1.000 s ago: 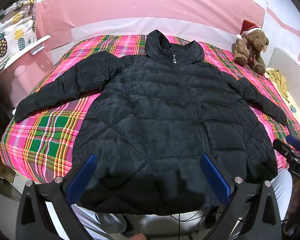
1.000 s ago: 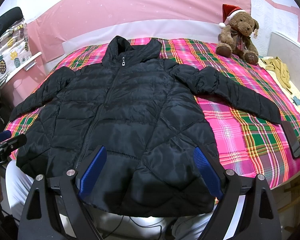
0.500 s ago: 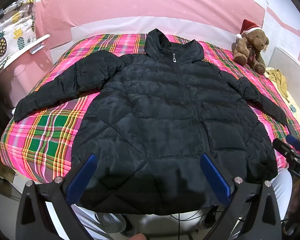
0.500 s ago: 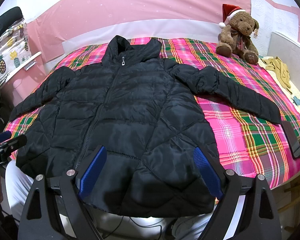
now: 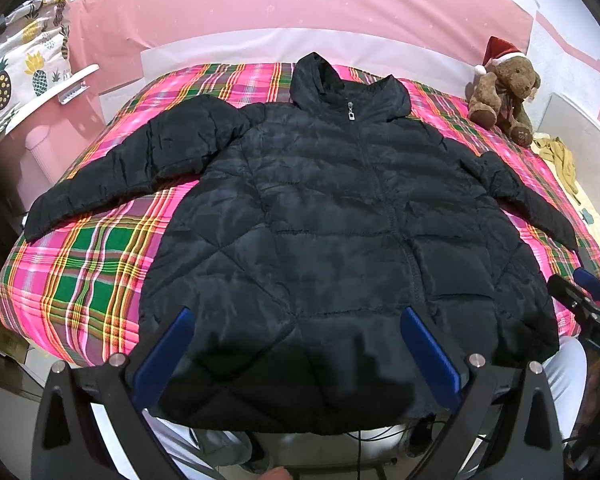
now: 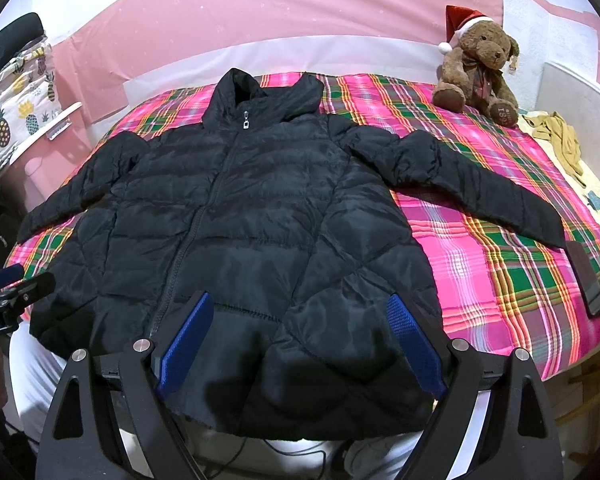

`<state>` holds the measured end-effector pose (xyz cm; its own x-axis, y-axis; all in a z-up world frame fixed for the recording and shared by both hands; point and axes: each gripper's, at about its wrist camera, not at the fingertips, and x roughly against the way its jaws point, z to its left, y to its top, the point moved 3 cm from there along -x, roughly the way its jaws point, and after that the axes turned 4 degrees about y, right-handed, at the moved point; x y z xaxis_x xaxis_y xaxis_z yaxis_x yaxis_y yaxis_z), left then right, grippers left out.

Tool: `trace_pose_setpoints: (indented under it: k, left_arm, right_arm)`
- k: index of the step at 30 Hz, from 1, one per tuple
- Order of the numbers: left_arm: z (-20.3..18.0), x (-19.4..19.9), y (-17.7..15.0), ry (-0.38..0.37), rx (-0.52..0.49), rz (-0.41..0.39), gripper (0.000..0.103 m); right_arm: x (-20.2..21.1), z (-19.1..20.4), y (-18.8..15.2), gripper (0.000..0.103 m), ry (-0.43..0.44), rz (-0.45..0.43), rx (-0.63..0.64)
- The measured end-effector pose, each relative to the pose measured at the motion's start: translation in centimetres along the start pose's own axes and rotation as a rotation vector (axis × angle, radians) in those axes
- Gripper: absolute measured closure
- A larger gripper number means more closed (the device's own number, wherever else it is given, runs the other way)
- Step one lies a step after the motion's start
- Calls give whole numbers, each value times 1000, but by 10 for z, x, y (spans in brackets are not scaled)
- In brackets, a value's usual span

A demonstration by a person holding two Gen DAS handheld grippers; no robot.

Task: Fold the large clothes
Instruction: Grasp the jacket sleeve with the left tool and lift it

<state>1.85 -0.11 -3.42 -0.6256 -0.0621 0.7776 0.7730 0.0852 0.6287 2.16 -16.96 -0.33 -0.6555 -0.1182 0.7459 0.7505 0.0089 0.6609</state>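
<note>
A black quilted puffer jacket (image 5: 332, 216) lies flat, front up and zipped, on a pink plaid bed (image 5: 80, 264), both sleeves spread out to the sides. It also shows in the right wrist view (image 6: 240, 216). My left gripper (image 5: 296, 320) is open and empty, hovering above the jacket's hem at the left of centre. My right gripper (image 6: 300, 308) is open and empty above the hem at the right of centre. The right gripper's tip shows at the right edge of the left wrist view (image 5: 580, 300). The jacket's hem hangs over the bed's near edge.
A teddy bear (image 6: 480, 72) with a Santa hat sits at the bed's far right corner. A dark phone (image 6: 586, 276) lies on the bed by the right sleeve's cuff. A yellow cloth (image 6: 560, 140) lies on the right. A pink wall stands behind.
</note>
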Motion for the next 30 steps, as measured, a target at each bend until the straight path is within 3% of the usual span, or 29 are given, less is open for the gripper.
trace_pose_setpoints:
  k: [12,21,26,30]
  left_arm:
    - [52,-27,24,52,85,-10,0]
    - [125,-69,47,101,233,15,0]
    - [172,-94,59,189,320,29,0]
    - [207,-119,67,193,390,52,0]
  right_arm:
    - [-37,14,28,14,46,-9,65]
    - [-76,40,61,14,94,16,126]
    - [-97,52,78,14,118,10,149]
    - [-116,59,91,14,137,24,174]
